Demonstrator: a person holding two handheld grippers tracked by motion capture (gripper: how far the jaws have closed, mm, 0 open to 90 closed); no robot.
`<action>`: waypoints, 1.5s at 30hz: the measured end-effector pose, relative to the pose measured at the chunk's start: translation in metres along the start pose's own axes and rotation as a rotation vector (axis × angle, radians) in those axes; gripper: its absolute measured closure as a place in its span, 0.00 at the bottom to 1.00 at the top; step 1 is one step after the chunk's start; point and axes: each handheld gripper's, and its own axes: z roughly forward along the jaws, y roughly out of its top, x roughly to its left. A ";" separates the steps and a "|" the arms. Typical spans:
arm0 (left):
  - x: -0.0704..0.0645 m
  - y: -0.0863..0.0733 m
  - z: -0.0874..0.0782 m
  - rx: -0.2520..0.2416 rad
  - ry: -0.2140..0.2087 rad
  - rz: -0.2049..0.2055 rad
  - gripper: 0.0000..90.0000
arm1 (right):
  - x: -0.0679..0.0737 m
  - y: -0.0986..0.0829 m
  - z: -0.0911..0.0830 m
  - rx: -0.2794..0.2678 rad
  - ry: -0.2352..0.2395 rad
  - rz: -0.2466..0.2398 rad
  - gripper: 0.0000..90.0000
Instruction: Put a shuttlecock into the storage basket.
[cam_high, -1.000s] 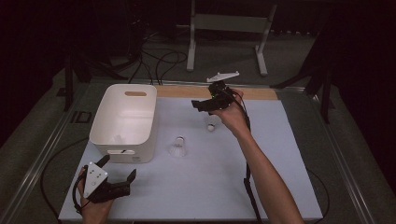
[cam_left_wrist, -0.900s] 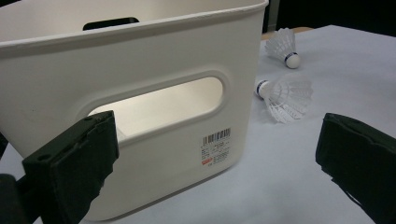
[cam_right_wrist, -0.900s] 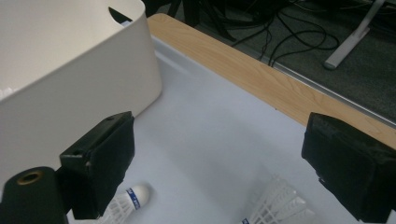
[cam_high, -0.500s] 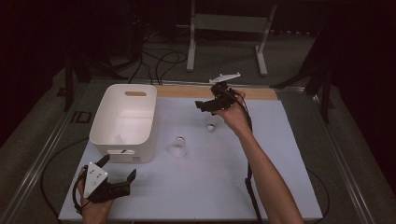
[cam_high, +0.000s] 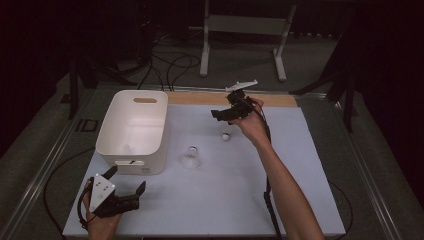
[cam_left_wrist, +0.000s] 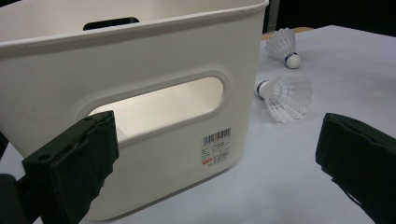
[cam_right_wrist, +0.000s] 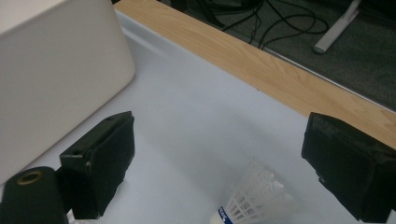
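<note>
The far shuttlecock (cam_high: 226, 136) lies on the white worktop (cam_high: 300, 200), just below and slightly to the near side of my right claw (cam_high: 223, 114), which hovers over it with its jaws spread wide and nothing between them. In the right gripper view the shuttlecock (cam_right_wrist: 250, 200) sits low between the two black jaws, nearer the right-hand one, its cork tip with a blue band pointing toward me and its feather skirt fanning away toward the wooden strip (cam_right_wrist: 261, 70) along the worktop's back edge. So its long axis runs roughly along my line of approach, not across the jaws; I judge the coming move to be a short drop straight down, with the jaws closing across the skirt or the cork.

A second shuttlecock (cam_high: 190, 158) stands well apart from it, nearer the white bin (cam_high: 131, 131). In the left gripper view this one (cam_left_wrist: 286, 95) lies on its side just beside the bin's corner, and the far one (cam_left_wrist: 285, 46) shows behind it.

My left claw (cam_high: 127, 182) rests at the near left corner of the worktop, jaws also wide apart and empty, facing the bin's handle slot (cam_left_wrist: 159, 105). It is well away from both shuttlecocks, so the right hand (cam_high: 252, 125) is clearly the nearer one for this pick. The bin lies to the left of the right claw, across open worktop.
</note>
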 end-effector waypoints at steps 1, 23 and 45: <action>0.000 0.000 0.000 -0.001 0.001 -0.002 0.00 | -0.001 -0.001 0.000 0.002 0.002 0.002 0.11; 0.000 0.000 0.000 -0.005 0.003 -0.006 0.00 | -0.016 -0.018 0.020 0.059 -0.013 0.030 0.11; 0.000 0.000 -0.001 -0.006 0.001 -0.008 0.00 | -0.028 -0.028 0.043 0.116 -0.008 0.060 0.11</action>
